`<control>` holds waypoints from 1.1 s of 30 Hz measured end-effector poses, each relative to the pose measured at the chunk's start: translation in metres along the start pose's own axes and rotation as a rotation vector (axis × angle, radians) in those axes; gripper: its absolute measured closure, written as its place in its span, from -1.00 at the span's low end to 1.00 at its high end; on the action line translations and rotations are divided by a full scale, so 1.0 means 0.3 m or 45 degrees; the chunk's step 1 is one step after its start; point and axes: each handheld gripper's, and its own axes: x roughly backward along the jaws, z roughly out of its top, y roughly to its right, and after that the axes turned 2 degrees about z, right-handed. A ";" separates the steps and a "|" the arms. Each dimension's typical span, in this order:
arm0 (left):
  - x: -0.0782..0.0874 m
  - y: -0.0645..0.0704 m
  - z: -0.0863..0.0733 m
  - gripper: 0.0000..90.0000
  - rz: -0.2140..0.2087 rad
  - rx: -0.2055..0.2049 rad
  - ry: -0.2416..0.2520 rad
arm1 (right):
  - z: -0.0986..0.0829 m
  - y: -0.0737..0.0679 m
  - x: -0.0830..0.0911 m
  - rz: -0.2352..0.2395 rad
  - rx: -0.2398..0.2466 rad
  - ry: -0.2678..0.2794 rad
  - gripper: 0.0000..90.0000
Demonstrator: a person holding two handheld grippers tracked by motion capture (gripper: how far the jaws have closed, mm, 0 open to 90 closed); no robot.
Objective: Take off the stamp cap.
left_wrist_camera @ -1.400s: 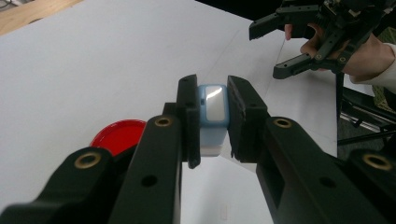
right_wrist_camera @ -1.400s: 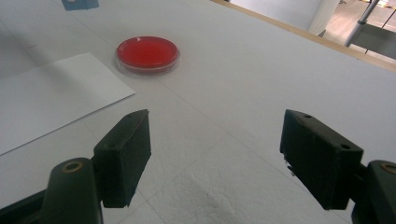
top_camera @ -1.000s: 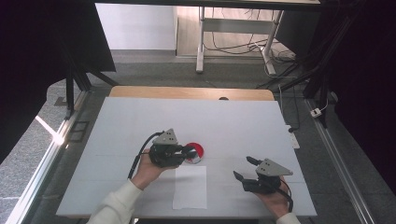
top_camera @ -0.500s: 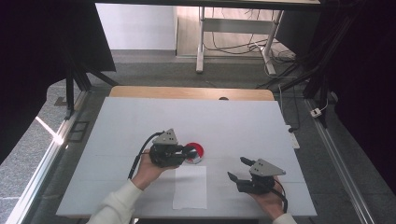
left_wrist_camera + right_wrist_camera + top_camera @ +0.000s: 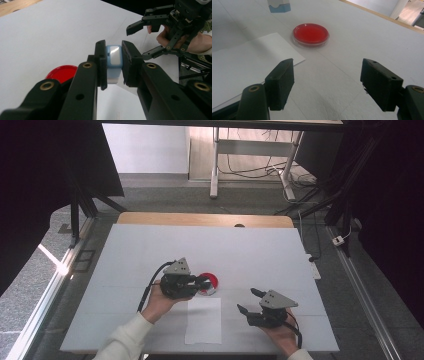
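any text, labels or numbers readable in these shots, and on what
None can be read.
Stamp held in the left gripper: blue and white casing, no print visible.
Red ink pad: plain, no label seen.
White paper sheet: blank.
Right gripper, open: bare black fingers, no markings.

You've got a white table [image 5: 150,245] with a wooden far edge [image 5: 200,219], grey floor [image 5: 200,195] beyond, a desk frame [image 5: 215,165] with cables [image 5: 240,167], black curtains [image 5: 50,160] flanking.
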 end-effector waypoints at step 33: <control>-0.011 0.007 0.003 0.68 -0.002 0.001 0.007 | 0.071 -0.089 -0.107 0.047 0.019 0.012 -0.33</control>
